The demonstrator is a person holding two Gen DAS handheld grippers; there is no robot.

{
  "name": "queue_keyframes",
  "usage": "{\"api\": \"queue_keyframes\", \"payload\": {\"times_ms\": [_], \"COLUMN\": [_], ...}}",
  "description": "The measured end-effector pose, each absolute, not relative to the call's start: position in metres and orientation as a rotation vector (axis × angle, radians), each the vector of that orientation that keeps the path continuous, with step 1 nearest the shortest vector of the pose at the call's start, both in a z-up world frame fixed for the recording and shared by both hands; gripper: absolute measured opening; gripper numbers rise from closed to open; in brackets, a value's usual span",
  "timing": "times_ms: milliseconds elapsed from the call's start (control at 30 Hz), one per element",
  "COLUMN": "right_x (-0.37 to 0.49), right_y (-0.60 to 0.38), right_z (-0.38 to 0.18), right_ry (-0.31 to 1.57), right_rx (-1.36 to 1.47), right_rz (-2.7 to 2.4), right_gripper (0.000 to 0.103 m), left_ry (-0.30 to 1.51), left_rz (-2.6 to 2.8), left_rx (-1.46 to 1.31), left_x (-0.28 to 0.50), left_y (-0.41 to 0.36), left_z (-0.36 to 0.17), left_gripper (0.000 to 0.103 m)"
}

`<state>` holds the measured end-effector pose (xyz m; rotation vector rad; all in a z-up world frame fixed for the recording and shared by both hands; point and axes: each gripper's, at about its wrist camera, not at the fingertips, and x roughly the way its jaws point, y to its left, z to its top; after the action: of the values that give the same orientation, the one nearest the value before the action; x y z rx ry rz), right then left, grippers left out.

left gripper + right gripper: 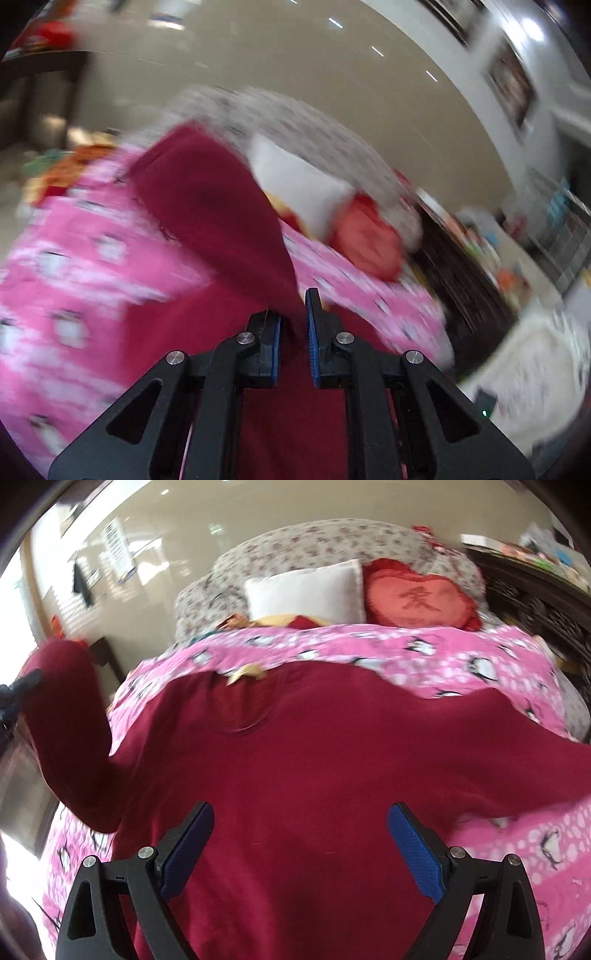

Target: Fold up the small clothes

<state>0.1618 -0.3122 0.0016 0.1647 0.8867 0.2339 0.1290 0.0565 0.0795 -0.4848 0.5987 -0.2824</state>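
Pink penguin-print bedding covers the bed that serves as work surface, with a white pillow and a red heart cushion at the far end, beyond the garment. A dark red long-sleeved top lies spread across the pink bedding, neckline toward the pillow, hem toward the right gripper.

The right gripper hovers over the lower body of the top with jaws spread wide and nothing between them. The left gripper is clenched on a bunch of the red cloth, which rises from between its pads as a lifted sleeve.

The top looks soft, light and limp; it will likely drape and wrinkle rather than hold a crease, so I would judge it best pinched at seams, cuffs or the hem edge, where the layers are thicker, and carried low so it does not flop.

From the right wrist the whole garment shows, with the raised sleeve at its left side and the other sleeve trailing to the right of the body. The left wrist view, heavily blurred, shows only the pinched cloth close up, the pillow, and a dark cluttered cabinet to the right of the bed.
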Motion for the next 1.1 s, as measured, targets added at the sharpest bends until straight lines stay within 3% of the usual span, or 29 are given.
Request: {"api": "queue_keyframes", "payload": {"times_ms": [233, 400, 433, 500, 600, 667, 833, 900, 933, 1100], "right_x": [0.168, 0.172, 0.173, 0.178, 0.198, 0.215, 0.276, 0.289, 0.297, 0.278], "right_y": [-0.379, -0.403, -0.403, -0.399, -0.378, -0.362, -0.314, -0.298, -0.285, -0.293], "right_z": [-0.012, -0.021, -0.021, -0.017, -0.009, -0.008, -0.024, -0.027, -0.031, 0.002], "right_ry": [0.914, 0.922, 0.918, 0.910, 0.874, 0.870, 0.899, 0.862, 0.888, 0.790], "right_rx": [0.243, 0.332, 0.332, 0.324, 0.284, 0.265, 0.142, 0.049, -0.011, -0.015], "right_rz": [0.099, 0.096, 0.107, 0.140, 0.229, 0.267, 0.312, 0.318, 0.318, 0.356], "right_gripper": [0.094, 0.094, 0.094, 0.094, 0.094, 0.094, 0.094, 0.051, 0.005, 0.004], "left_ry": [0.769, 0.843, 0.853, 0.845, 0.770, 0.720, 0.749, 0.781, 0.790, 0.775], "left_rz": [-0.460, -0.497, -0.506, -0.500, -0.410, -0.321, -0.176, -0.146, -0.136, -0.055], "left_rx": [-0.319, -0.250, -0.249, -0.243, -0.241, -0.230, -0.258, -0.294, -0.297, -0.220], "left_x": [0.166, 0.170, 0.166, 0.154, 0.136, 0.127, 0.130, 0.133, 0.133, 0.138], "left_y": [-0.069, -0.080, -0.072, -0.050, -0.007, 0.025, 0.080, 0.095, 0.099, 0.103], "left_z": [-0.002, -0.020, -0.016, -0.004, 0.011, 0.015, -0.001, -0.013, -0.018, -0.030], "left_gripper": [0.011, 0.012, 0.015, 0.038, 0.062, 0.067, 0.067, 0.067, 0.067, 0.067]}}
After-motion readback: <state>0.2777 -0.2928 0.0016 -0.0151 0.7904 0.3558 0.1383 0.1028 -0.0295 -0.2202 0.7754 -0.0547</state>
